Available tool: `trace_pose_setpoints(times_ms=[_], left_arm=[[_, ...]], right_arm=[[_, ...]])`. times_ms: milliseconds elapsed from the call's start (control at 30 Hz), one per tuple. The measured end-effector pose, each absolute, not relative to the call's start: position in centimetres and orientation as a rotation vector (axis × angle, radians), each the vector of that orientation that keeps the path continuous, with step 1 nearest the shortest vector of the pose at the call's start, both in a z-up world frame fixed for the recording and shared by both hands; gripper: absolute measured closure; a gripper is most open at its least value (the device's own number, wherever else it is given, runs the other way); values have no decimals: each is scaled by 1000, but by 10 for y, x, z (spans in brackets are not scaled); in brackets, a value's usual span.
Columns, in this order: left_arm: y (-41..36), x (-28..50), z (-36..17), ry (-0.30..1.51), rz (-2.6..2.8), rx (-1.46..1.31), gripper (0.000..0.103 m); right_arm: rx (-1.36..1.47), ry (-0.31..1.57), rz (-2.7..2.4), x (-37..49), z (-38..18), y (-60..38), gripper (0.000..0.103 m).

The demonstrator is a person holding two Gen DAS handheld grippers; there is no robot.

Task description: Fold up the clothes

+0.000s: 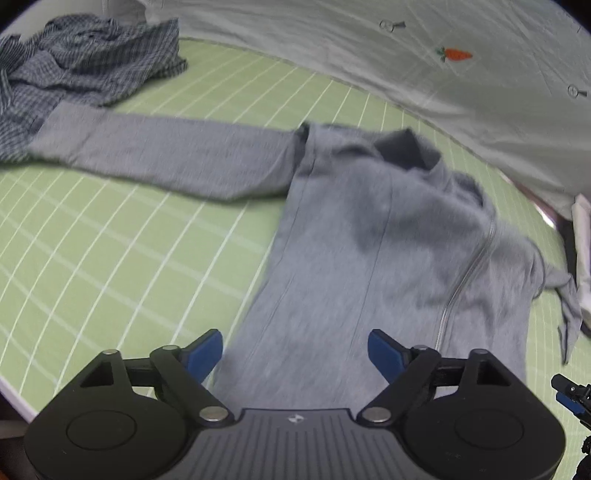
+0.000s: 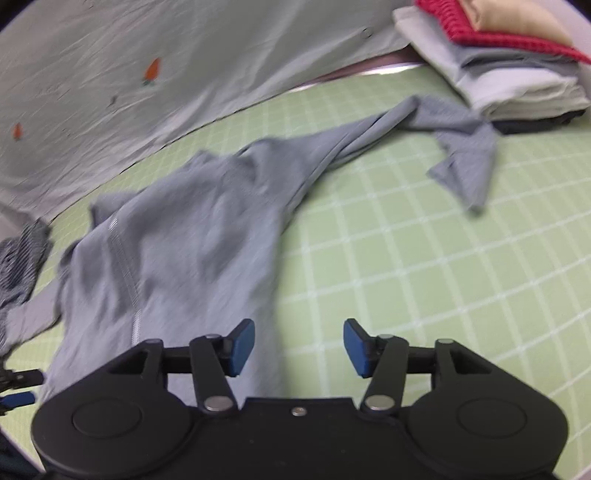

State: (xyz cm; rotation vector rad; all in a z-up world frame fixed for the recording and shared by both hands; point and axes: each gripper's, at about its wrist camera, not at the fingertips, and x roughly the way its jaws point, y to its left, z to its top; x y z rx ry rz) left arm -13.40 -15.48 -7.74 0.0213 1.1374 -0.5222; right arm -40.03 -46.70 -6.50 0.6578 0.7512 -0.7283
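**No legible text in either view**

No words, numbers or brand names could be read anywhere. The only mark resembling a sign was a small pale emblem (image 1: 296, 418) on the ribbed body of the left gripper (image 1: 295, 352); it was a shape only, without letters. The pale sheet (image 1: 424, 74) behind the mat carried printed carrot motifs (image 1: 453, 54) and small outline figures (image 1: 391, 25), pictures rather than lettering. The green mat (image 2: 424, 258) showed white grid lines, with no figures legible along them. Both views were blurred.
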Motion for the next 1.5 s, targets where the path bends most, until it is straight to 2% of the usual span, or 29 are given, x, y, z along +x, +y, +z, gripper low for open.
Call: trace_pose_setpoints(times_ms=[67, 367, 533, 600, 633, 667, 700, 733, 767, 933, 1033, 1200, 1333, 1400, 1500], left_arm=[[-171, -123, -82, 1146, -516, 30, 10], [-241, -91, -116, 1257, -523, 134, 10], [-257, -84, -126, 1278, -485, 185, 0], [-261, -86, -127, 1271, -477, 215, 0], [-263, -88, -128, 1269, -475, 232, 0], [-265, -89, -129, 1266, -474, 252, 0], [-267, -91, -130, 1261, -475, 275, 0], [-268, -93, -130, 1256, -477, 298, 0], [-270, -96, -131, 1250, -477, 319, 0], [-275, -108, -135, 1207, -461, 386, 0], [-273, -112, -135, 1195, -448, 368, 0], [-279, -111, -135, 1215, -410, 336, 0], [-283, -110, -134, 1221, -408, 339, 0], [-285, -109, -134, 1227, -408, 341, 0], [-286, -109, -133, 1232, -407, 343, 0]], right_arm=[[647, 731, -783, -402, -63, -493, 39], [607, 680, -1048, -405, -76, -627, 39], [669, 666, -1134, -408, -91, -688, 39], [678, 671, -1125, -408, -97, -700, 44], [671, 682, -1119, -408, -100, -702, 51], [655, 692, -1112, -407, -102, -704, 60], [623, 701, -1106, -406, -102, -703, 65], [590, 709, -1100, -406, -102, -701, 79], [558, 718, -1093, -405, -101, -700, 86], [204, 719, -1232, -411, -70, -681, 96], [13, 704, -1335, -426, -55, -662, 96], [170, 868, -1309, -460, -87, -651, 87], [290, 819, -1305, -474, -91, -649, 64], [310, 810, -1285, -474, -91, -655, 63], [340, 796, -1255, -473, -91, -664, 55]])
